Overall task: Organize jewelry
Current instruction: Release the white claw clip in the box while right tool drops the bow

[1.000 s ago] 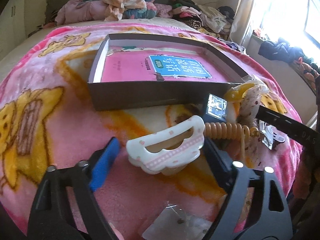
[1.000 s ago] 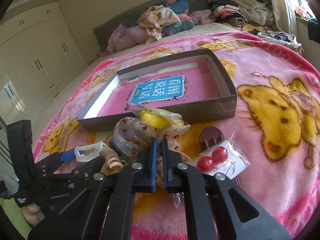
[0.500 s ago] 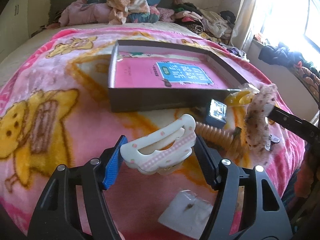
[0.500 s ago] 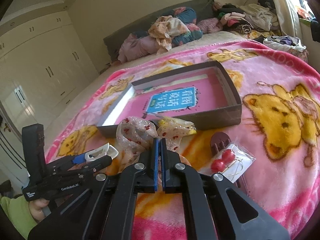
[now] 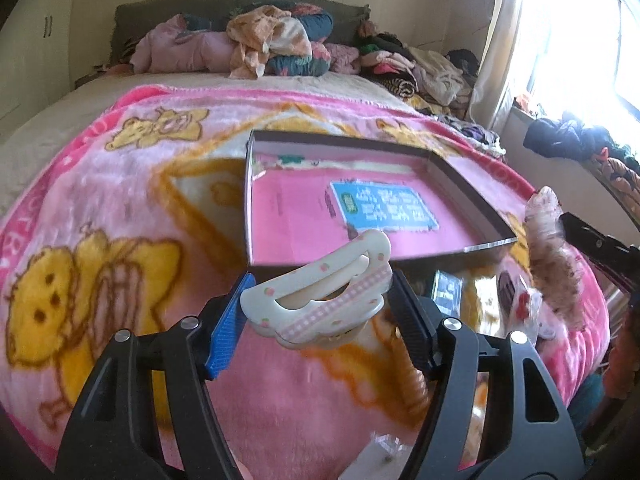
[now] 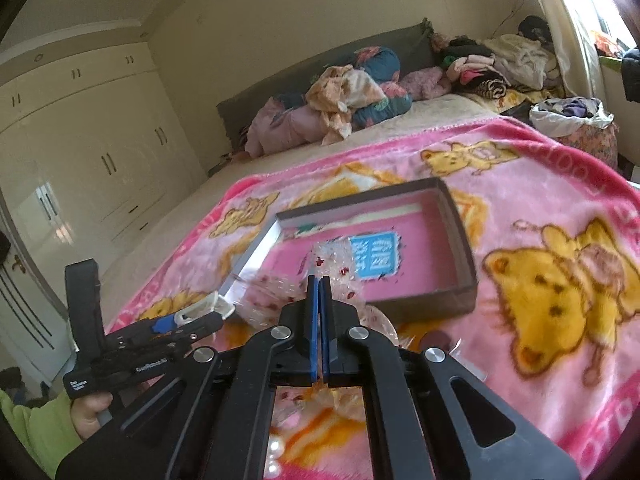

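Now the left hand-held gripper (image 5: 320,304) pinches a white hair clip (image 5: 320,300) by its ends, up off the pink blanket (image 5: 120,216), near the box (image 5: 360,216). Beside it, the right hand-held gripper (image 6: 320,288) is pressed together on a clear dotted bow (image 6: 332,264), held up in front of the box.

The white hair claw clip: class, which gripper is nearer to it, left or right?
Left. The left gripper is clamped on the white hair claw clip, lifted above the blanket. The right gripper, off to the side, pinches a sheer spotted scrunchie.
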